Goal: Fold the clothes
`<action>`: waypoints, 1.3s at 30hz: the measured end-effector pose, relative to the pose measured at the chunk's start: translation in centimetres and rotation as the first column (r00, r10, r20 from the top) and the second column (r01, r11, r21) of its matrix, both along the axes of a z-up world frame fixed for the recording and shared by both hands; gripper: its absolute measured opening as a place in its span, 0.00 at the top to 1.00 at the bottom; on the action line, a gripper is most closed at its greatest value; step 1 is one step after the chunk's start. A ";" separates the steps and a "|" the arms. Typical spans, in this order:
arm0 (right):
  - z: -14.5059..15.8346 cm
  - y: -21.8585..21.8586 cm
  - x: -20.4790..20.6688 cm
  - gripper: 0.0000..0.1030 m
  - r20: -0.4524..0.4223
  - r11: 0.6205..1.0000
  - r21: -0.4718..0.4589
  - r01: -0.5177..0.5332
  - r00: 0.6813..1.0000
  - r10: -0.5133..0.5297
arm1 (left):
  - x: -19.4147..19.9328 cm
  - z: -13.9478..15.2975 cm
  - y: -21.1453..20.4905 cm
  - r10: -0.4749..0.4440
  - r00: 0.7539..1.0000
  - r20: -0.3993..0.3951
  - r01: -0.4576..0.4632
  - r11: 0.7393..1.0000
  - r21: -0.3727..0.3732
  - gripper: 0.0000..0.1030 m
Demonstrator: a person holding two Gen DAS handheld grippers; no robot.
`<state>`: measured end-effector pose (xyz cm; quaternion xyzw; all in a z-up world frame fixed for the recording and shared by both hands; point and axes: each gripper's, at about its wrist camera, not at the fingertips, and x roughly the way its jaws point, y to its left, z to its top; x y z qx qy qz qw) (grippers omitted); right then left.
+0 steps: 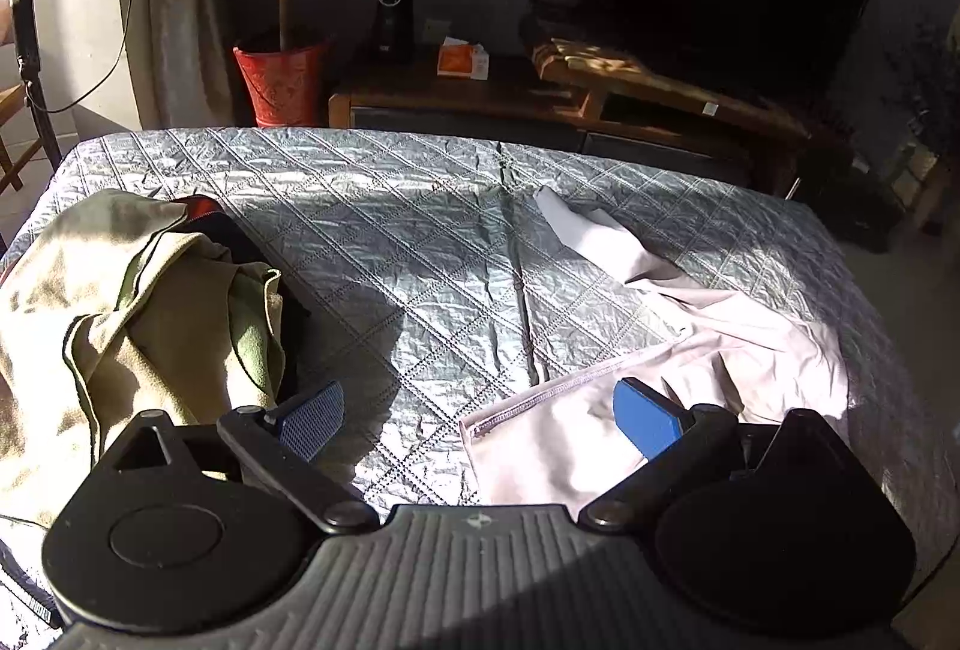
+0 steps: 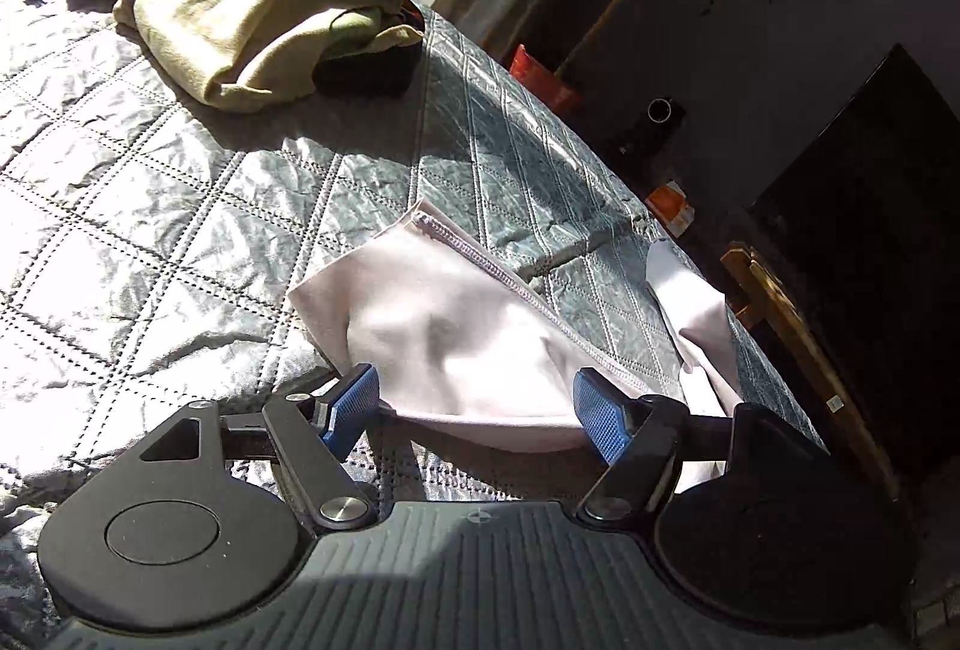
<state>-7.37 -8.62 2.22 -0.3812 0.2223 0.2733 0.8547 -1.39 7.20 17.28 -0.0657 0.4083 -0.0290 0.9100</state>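
- The pale pink garment point(image 1: 708, 350) lies crumpled near the quilted bed's point(image 1: 384, 242) right edge, its stitched hem point(image 2: 480, 260) toward the middle, probably laid out there for folding.
- The right gripper point(image 2: 474, 410) hangs over it, jaws spread and pressing nothing; cloth lies between them, ungrasped.
- The left gripper point(image 1: 480, 416) hovers over the near edge, jaws wide, empty, beside the hem corner, seemingly ready to pinch it.
- An olive heap of clothes point(image 1: 120, 302) waits at the left edge, out of the way.

Heaped clothes point(image 1: 120, 302) lie left of the spread garment point(image 1: 690, 350) (both on the quilt point(image 1: 390, 242)).
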 end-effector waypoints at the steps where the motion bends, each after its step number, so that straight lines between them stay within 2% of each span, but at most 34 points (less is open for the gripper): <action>1: 0.0 0.0 -0.5 0.25 -0.005 1.000 0.007 -0.025 1.000 0.025 | 0.0 0.0 0.0 0.001 1.000 0.000 -0.001 1.000 -0.002 0.07; 3: 0.1 0.0 -1.4 0.25 -0.015 0.998 0.023 -0.063 0.998 0.063 | 0.0 0.0 0.2 0.007 1.000 0.000 -0.007 1.000 -0.006 0.07; 7: -0.4 -0.1 -2.9 0.25 0.018 0.997 -0.004 -0.083 0.996 0.083 | 0.0 0.0 0.5 0.021 1.000 -0.005 -0.021 1.000 -0.017 0.07; 9: -0.3 0.1 -2.5 0.19 0.023 0.998 0.000 -0.069 0.997 0.069 | 0.0 0.0 0.5 0.019 1.000 -0.004 -0.020 1.000 -0.017 0.07; 13: 0.0 1.0 0.1 0.20 -0.053 0.999 0.039 -0.006 0.999 0.008 | -0.1 0.1 0.4 0.012 1.000 -0.001 -0.012 1.000 -0.010 0.07; 14: 0.1 1.1 0.6 0.28 -0.076 0.999 0.050 0.009 0.997 -0.005 | -0.1 0.1 0.4 0.014 1.000 -0.002 -0.014 1.000 -0.008 0.07; 16: 0.1 1.5 0.9 0.56 -0.126 0.998 0.062 0.011 0.992 -0.003 | -0.1 0.0 0.6 0.022 1.000 -0.004 -0.022 1.000 -0.009 0.07; 17: 0.0 1.8 0.8 0.95 -0.147 0.998 0.057 0.011 0.989 -0.003 | -0.1 0.0 0.7 0.026 1.000 -0.005 -0.026 1.000 -0.011 0.07; 18: -0.1 2.1 0.6 0.98 -0.164 0.998 0.056 0.018 0.986 -0.009 | -0.1 0.1 0.8 0.030 1.000 -0.004 -0.031 0.999 -0.013 0.07; 21: 1.1 2.1 0.6 0.98 -0.248 0.975 0.197 0.099 0.968 -0.048 | -0.2 0.2 1.0 0.038 0.999 0.006 -0.038 0.999 -0.019 0.07; 23: 1.9 2.8 -0.1 0.98 -0.274 0.956 0.263 0.126 0.960 -0.051 | -0.2 0.4 1.1 0.048 0.999 0.014 -0.048 0.999 -0.022 0.07; 26: 2.8 4.9 -1.7 0.98 -0.286 0.944 0.316 0.095 0.958 -0.001 | -0.2 0.5 1.6 0.070 0.997 0.024 -0.069 0.997 -0.035 0.07; 28: 3.1 6.3 -2.8 0.87 -0.293 0.941 0.330 0.074 0.956 0.027 | -0.2 0.6 1.8 0.078 0.997 0.026 -0.077 0.996 -0.041 0.07; 30: 3.7 5.7 -3.4 0.54 -0.305 0.922 0.376 0.094 0.952 0.027 | -0.3 0.5 1.9 0.078 0.997 0.024 -0.077 0.996 -0.040 0.07; 33: 4.7 3.9 -4.4 0.50 -0.312 0.889 0.433 0.145 0.950 -0.003 | -0.4 0.5 1.8 0.064 0.998 0.024 -0.063 0.997 -0.033 0.07; 35: 4.7 -0.2 -3.9 0.44 -0.318 0.850 0.444 0.284 0.937 -0.147 | -0.5 0.6 1.9 0.065 0.998 0.025 -0.064 0.997 -0.036 0.07; 37: 4.7 -4.4 -3.3 0.32 -0.327 0.788 0.452 0.418 0.899 -0.290 | -0.5 0.6 2.1 0.070 0.997 0.025 -0.069 0.996 -0.048 0.07; 38: 4.3 -7.2 -2.7 0.28 -0.343 0.732 0.445 0.517 0.853 -0.394 | -0.5 0.6 2.2 0.073 0.997 0.025 -0.071 0.996 -0.054 0.07; 39: 3.9 -10.2 -2.1 0.29 -0.358 0.662 0.434 0.611 0.791 -0.495 | -0.5 0.6 2.2 0.071 0.997 0.026 -0.070 0.996 -0.056 0.07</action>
